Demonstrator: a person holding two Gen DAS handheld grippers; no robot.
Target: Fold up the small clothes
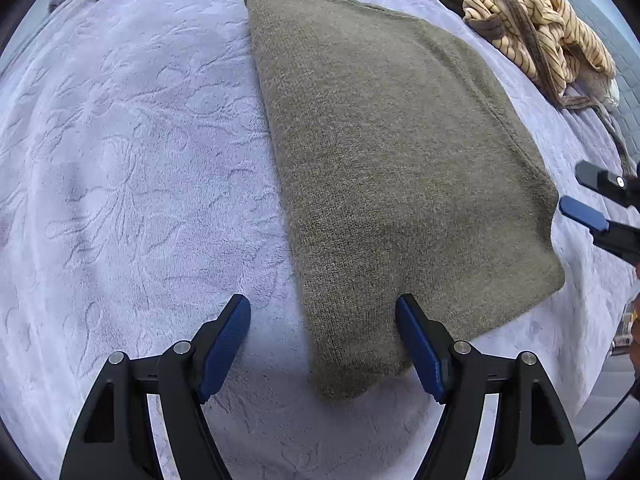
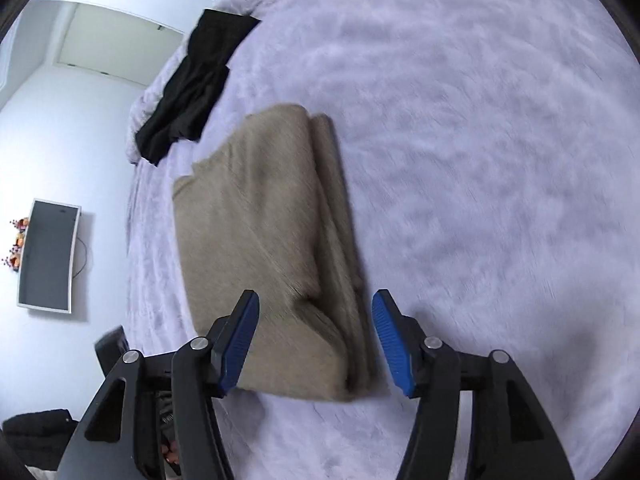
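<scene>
An olive-brown knit garment [image 1: 392, 168] lies folded in a long flat stack on the lilac bedspread [image 1: 132, 168]. My left gripper [image 1: 323, 344] is open and empty, just above the garment's near corner. My right gripper [image 2: 316, 340] is open and empty, its jaws on either side of the garment's [image 2: 272, 240] near folded end without touching it. The right gripper also shows at the right edge of the left wrist view [image 1: 580, 196], just beyond the garment's right side.
A cream-and-brown striped garment [image 1: 536, 28] lies crumpled at the far right of the bed. A black garment [image 2: 188, 84] lies at the far left edge of the bed. A wall-mounted screen [image 2: 48, 256] and the bed's edge show at left in the right wrist view.
</scene>
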